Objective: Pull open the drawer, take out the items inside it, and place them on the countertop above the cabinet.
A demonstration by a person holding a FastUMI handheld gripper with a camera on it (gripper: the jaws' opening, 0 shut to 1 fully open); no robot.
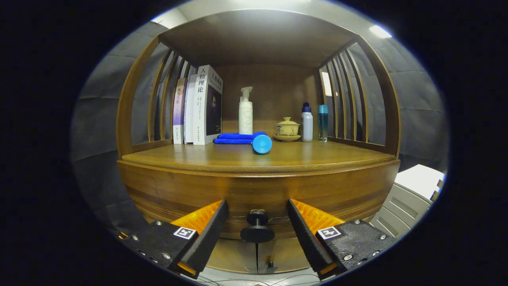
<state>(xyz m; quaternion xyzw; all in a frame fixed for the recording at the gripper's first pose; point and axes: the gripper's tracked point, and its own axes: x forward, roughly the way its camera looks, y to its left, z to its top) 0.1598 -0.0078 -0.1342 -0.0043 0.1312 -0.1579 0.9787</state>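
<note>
A wooden cabinet stands ahead, its drawer front closed under the countertop. A round black drawer knob sticks out of the drawer front, right between my fingertips. My gripper is open, one finger on each side of the knob with a gap to both. On the countertop lie a folded blue cloth and a blue cup on its side. What is inside the drawer is hidden.
At the back of the countertop stand several books, a white pump bottle, a lidded tea bowl, a white bottle and a teal bottle. Slatted wooden sides flank the shelf. A white unit stands to the right.
</note>
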